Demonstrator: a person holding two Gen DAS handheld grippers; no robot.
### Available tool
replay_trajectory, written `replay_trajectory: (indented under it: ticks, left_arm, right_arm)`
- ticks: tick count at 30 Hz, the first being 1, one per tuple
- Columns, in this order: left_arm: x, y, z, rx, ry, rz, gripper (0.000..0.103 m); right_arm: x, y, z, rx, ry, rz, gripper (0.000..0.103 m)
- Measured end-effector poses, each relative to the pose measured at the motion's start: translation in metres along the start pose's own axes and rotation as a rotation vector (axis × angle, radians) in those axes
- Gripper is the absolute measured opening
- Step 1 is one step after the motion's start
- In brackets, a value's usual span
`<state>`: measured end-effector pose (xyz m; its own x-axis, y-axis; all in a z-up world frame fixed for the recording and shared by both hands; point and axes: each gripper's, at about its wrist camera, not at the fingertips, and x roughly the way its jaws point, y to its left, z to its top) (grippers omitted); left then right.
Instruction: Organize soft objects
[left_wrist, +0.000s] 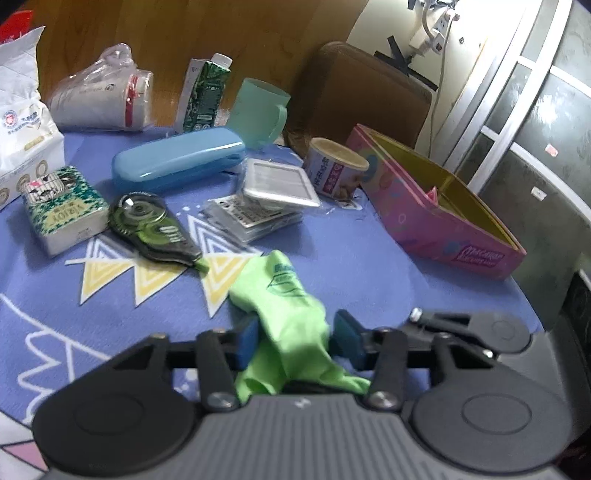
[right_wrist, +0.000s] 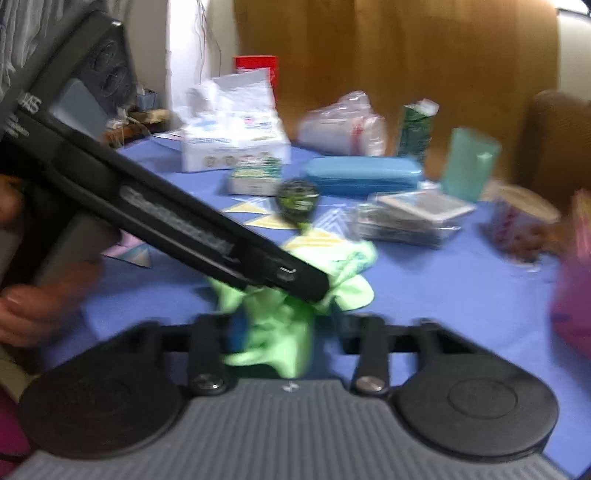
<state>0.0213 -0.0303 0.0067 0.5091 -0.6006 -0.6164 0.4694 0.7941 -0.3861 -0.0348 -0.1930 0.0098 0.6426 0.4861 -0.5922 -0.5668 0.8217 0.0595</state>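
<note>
A light green cloth (left_wrist: 284, 314) with a dark green print lies bunched on the blue patterned tablecloth (left_wrist: 351, 258). My left gripper (left_wrist: 295, 341) has its blue pads on both sides of the cloth and grips it. In the blurred right wrist view the same cloth (right_wrist: 280, 328) sits between my right gripper's (right_wrist: 275, 334) fingers, which seem closed on it. The left gripper's black body (right_wrist: 177, 214) crosses that view from the left and covers part of the cloth. An open pink box (left_wrist: 439, 206) stands at the right.
Behind the cloth lie a green tape dispenser (left_wrist: 155, 225), a blue case (left_wrist: 177, 158), packets in plastic (left_wrist: 266, 203), a small tin (left_wrist: 62, 210), a teal cup (left_wrist: 258, 110), a carton (left_wrist: 203, 96), a pudding cup (left_wrist: 332, 166) and a tissue pack (left_wrist: 22, 122). A brown chair (left_wrist: 354, 96) stands behind the table.
</note>
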Motion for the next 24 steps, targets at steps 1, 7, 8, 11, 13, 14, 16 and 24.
replay_trajectory:
  ticks: [1, 7, 8, 11, 13, 14, 16, 24]
  left_arm:
    - [0.003, 0.0, 0.002, -0.017, 0.024, -0.032, 0.034]
    - [0.012, -0.047, 0.027, 0.1, -0.02, -0.089, 0.034]
    - [0.013, -0.06, 0.035, 0.136, -0.038, -0.098, 0.034]
    - [0.023, -0.102, 0.059, 0.235, -0.094, -0.137, 0.036]
    - [0.033, -0.126, 0.074, 0.28, -0.124, -0.161, 0.036]
    - [0.04, -0.139, 0.082, 0.297, -0.136, -0.174, 0.036]
    - [0.055, -0.16, 0.095, 0.32, -0.155, -0.195, 0.036]
    - [0.088, -0.189, 0.102, 0.329, -0.202, -0.141, 0.072]
  right_arm:
    - [-0.002, 0.002, -0.001, -0.003, -0.01, 0.011, 0.008]
    - [-0.029, 0.004, -0.007, -0.069, -0.138, -0.155, 0.009]
    - [-0.036, -0.002, -0.006, -0.066, -0.17, -0.194, 0.009]
    - [-0.06, -0.023, 0.0, -0.05, -0.265, -0.31, 0.009]
    - [-0.074, -0.041, 0.005, -0.039, -0.309, -0.382, 0.009]
    - [-0.08, -0.05, 0.007, -0.035, -0.321, -0.414, 0.009]
    - [-0.091, -0.071, 0.011, -0.024, -0.34, -0.483, 0.009]
    - [-0.09, -0.171, 0.013, 0.156, -0.258, -0.729, 0.014]
